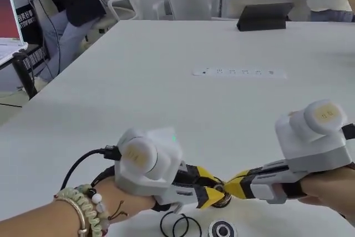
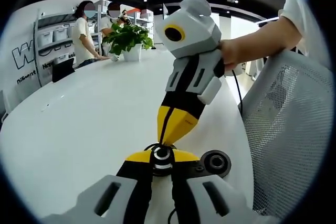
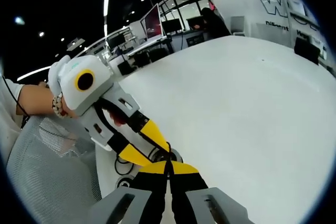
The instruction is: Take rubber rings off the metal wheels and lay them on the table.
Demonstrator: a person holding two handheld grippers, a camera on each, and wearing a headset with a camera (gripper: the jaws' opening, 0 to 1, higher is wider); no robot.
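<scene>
- The left gripper (image 1: 209,191) has its jaws shut onto a metal wheel (image 2: 161,162), held between its yellow tips just above the table (image 1: 166,81); the grip looks square across the wheel's sides
- The right gripper (image 3: 168,167) meets it tip to tip; its jaws are all but shut, and a thin black line between them looks like the rubber ring (image 3: 168,153), pinched at one spot; I cannot tell how much of the ring sits in the wheel's groove
- To do this well, the left gripper should hold the wheel firm while the right draws the ring outward, then sideways over the rim; a straight pull would only stretch it
- Two loose rings (image 1: 180,226) lie under the left gripper; lay this one beside them
- A bare wheel (image 2: 215,162) sits just right of the left jaws; mind it when lowering
</scene>
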